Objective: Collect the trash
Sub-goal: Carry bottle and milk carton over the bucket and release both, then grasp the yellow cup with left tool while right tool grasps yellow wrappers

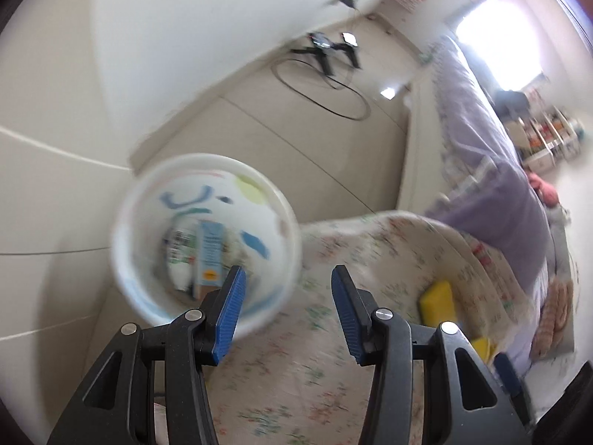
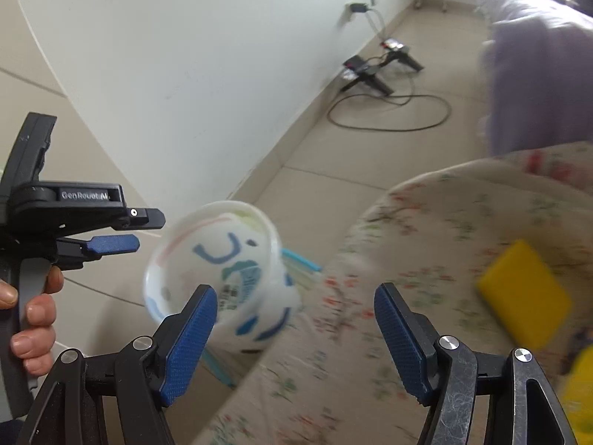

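Both tongs, left tongs [image 1: 286, 309] and right tongs [image 2: 294, 341], are spread wide; a white cup [image 2: 218, 278] sits lower left, holding trash.

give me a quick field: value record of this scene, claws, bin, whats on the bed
left claw: open, holds nothing, above the bed edge
right claw: open, holds nothing
bin: white cup-shaped bin with blue markings, beside the bed, blurred
bin contents: printed cartons or wrappers, details unclear
bed: floral sheet
on bed: yellow block
floor: black cable loop near the wall
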`<state>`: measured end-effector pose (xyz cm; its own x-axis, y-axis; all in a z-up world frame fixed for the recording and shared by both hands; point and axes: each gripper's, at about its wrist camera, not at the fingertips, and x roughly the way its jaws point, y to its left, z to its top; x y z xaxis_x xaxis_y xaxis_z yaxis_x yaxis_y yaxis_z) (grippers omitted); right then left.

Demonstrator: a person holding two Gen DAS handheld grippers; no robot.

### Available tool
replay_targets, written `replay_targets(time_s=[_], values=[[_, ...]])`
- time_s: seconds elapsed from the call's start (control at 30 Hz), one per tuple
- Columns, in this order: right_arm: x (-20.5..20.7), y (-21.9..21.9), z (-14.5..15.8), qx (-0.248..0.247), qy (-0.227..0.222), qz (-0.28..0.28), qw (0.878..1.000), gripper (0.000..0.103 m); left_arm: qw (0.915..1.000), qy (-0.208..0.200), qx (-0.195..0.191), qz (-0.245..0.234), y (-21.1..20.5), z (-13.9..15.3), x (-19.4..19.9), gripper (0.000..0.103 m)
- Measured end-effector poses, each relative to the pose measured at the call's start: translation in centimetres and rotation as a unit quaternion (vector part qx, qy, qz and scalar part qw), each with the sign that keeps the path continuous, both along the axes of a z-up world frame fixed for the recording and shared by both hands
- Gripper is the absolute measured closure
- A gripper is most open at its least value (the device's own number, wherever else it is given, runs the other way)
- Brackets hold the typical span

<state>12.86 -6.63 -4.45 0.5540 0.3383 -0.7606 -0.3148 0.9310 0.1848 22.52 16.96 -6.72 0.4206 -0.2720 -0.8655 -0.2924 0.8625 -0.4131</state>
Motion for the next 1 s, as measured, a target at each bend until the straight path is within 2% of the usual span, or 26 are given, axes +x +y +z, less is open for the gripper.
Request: replay_targets(time_s=[0.2,0.33,0.43,0.5,0.57,0.7,0.77,0.83,0.93,1.0], values=[[-2.6,-8.4,5.4,-0.024,-0.03,-0.049,0.998,0.028,0.9945,-0.009,0.009,-0.104,-9.7,0.3,-0.2,0.052],[-4.3,-15.3,7.1,-0.029,-0.046,-0.115,0.992,0.023,0.9827,-0.018,0.021,-0.183,-15.7,0.5,-1.4,0.052],[-5.8,-21.4,5.9,0.009,-0.036,-0.177,0.983,0.02,0.9739,-0.024,0.028,-0.224,-19.0,0.5,-2.4,0.052],[-6.3,-24.8,3.9,0.028,0.006,-0.219,0.975,0.02,0.9642,-0.026,0.024,-0.263,-21.2,0.4,-3.5,0.052],[-6.2,-26.9,2.6,0.015,0.041,-0.247,0.968,0.02,0.955,-0.029,0.031,-0.293,-23.5,0.1,-4.9,0.052],[-6.2,-30.7,1.6,0.009,0.06,-0.288,0.956,0.02,0.9355,-0.042,0.059,-0.346,-27.7,-0.1,-6.8,0.052],[-6.4,-32.3,0.8,0.02,0.083,-0.307,0.948,0.02,0.9335,-0.054,0.068,-0.348,-29.0,0.0,-7.0,0.052],[-6.3,-33.7,0.0,0.023,0.105,-0.325,0.939,0.02,0.9348,-0.056,0.038,-0.349,-29.7,-0.1,-6.6,0.052],[-6.6,-34.5,-0.3,0.024,0.117,-0.336,0.934,0.02,0.9407,-0.048,-0.023,-0.335,-30.3,0.0,-6.2,0.052],[-6.7,-35.2,-0.4,0.024,0.12,-0.34,0.932,0.02,0.939,-0.055,-0.023,-0.339,-31.7,0.1,-6.4,0.05]])
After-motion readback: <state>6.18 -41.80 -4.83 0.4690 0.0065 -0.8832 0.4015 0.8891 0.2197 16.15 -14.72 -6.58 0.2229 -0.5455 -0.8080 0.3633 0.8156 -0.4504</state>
